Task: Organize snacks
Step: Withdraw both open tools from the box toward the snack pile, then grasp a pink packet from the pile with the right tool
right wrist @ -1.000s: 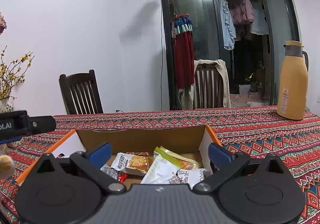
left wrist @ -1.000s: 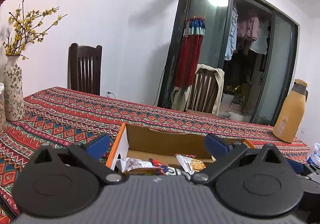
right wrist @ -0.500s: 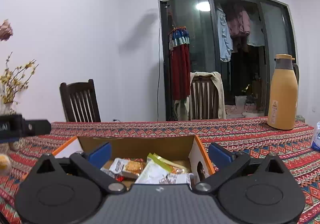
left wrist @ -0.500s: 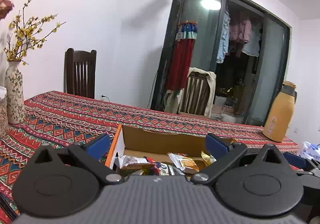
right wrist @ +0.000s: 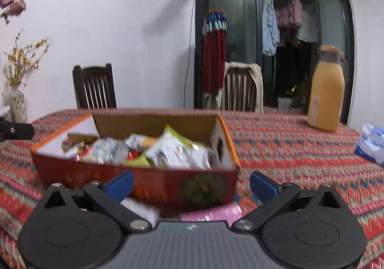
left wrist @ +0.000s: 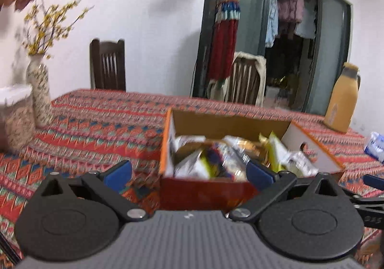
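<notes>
An open cardboard box (left wrist: 206, 192) (right wrist: 168, 185) with a red front and orange rim sits on the patterned tablecloth, filled with several snack packets (left wrist: 213, 158) (right wrist: 172, 151). My left gripper (left wrist: 189, 174) is open with nothing between its fingers, held just in front of the box's left front corner. My right gripper (right wrist: 192, 183) is open too, empty, facing the box's front wall. A pink packet (right wrist: 211, 215) and a white packet (right wrist: 141, 207) lie on the cloth in front of the box, below the right gripper. The frames are blurred.
A flower vase (left wrist: 39, 91) and a white-lidded jar (left wrist: 15, 117) stand at the left. A yellow thermos (right wrist: 326, 91) stands at the back right, a blue-white bag (right wrist: 372, 144) at the right edge. Two chairs (right wrist: 94, 86) stand behind the table (right wrist: 300, 149).
Both grippers have risen and pulled back from the box, so its red front wall and more of its contents now show. Both stay open and empty.
</notes>
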Motion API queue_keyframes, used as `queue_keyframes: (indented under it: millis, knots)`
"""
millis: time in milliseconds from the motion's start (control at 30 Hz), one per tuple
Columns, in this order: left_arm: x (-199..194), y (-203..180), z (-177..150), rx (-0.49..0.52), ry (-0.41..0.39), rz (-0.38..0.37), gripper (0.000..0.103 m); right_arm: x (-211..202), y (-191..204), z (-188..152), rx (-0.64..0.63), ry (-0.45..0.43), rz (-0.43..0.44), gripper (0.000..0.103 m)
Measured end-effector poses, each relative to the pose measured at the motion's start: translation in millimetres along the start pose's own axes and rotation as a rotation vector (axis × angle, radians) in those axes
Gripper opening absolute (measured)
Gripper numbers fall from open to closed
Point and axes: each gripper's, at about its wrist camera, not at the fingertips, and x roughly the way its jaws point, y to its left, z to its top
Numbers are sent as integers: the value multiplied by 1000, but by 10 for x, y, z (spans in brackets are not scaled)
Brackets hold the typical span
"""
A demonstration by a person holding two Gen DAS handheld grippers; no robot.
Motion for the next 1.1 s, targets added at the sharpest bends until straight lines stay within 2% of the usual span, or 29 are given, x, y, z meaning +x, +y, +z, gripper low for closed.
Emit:
queue_keyframes:
  millis: [233,333,467,767,967,1100]
  knots:
    - [76,86,-294,-2,58,9,103,-91,-144,-271,27,60,-8,103]
    - [114,98,-410,-8,55,31,103,-133,-173,-310,46,48,7,103]
    - [63,93,-415,-9,16,33,103,-107,-165,-311,44,53,-2,103]
    - [69,89,-436,-13,17,35,103,-88,-181,-316,60,68,-28,103]
    - [91,116,-439,-29,33,33,103,22,-218,-292,69,146,-37,103]
    - [103,133,-440,-37,41,31,103,113,-203,-264,-5,192,-34,103]
